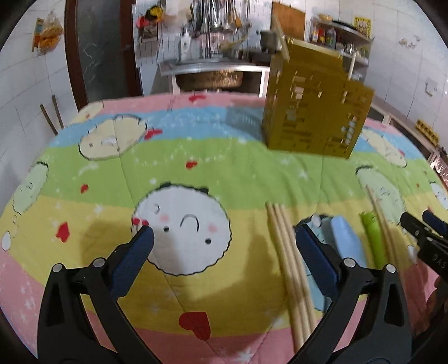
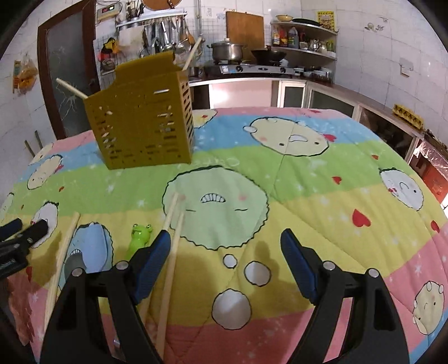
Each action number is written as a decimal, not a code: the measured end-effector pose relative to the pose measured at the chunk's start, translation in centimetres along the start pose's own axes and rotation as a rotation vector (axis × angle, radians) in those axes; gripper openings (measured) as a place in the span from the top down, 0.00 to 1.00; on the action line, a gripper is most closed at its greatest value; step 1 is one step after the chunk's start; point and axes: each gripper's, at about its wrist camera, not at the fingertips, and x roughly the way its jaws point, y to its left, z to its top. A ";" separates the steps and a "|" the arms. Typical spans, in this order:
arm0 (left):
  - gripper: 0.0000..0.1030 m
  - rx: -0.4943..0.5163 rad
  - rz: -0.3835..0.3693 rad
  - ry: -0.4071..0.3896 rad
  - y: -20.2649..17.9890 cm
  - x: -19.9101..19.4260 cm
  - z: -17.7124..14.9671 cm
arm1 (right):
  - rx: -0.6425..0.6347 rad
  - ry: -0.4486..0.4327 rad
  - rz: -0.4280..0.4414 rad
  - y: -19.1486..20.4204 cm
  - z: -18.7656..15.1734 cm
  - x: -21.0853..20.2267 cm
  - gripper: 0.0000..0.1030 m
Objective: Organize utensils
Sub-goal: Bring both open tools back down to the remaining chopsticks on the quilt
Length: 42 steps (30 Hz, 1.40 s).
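Note:
A mustard-yellow slotted utensil holder (image 1: 313, 109) stands on the cartoon quilt, with chopsticks sticking out of it; it also shows in the right wrist view (image 2: 142, 123). Three wooden chopsticks (image 1: 291, 274) lie just inside my left gripper's right finger. Two more chopsticks (image 2: 170, 260) lie by my right gripper's left finger, and one chopstick (image 2: 60, 263) lies further left. A green frog-topped utensil (image 2: 138, 238) and a light blue utensil (image 1: 347, 238) lie between them. My left gripper (image 1: 224, 243) is open and empty. My right gripper (image 2: 225, 243) is open and empty.
The quilt (image 2: 308, 196) covers the whole table. Behind it are a kitchen counter with a pot (image 2: 226, 51), a stove, shelves of bottles and a rack of hanging utensils (image 1: 215, 19). A dark door (image 2: 64, 81) stands at the left.

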 end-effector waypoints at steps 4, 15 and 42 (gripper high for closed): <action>0.05 0.006 0.011 0.050 0.0 1.3 -0.5 | -0.015 0.025 0.012 0.4 -0.3 0.5 0.23; 0.05 0.008 0.008 0.079 -0.1 2.0 -0.7 | -0.031 0.064 -0.012 1.1 -0.6 1.2 0.23; 0.05 0.004 0.004 0.087 0.1 2.0 -0.8 | -0.050 0.080 -0.049 1.4 -0.6 1.5 0.23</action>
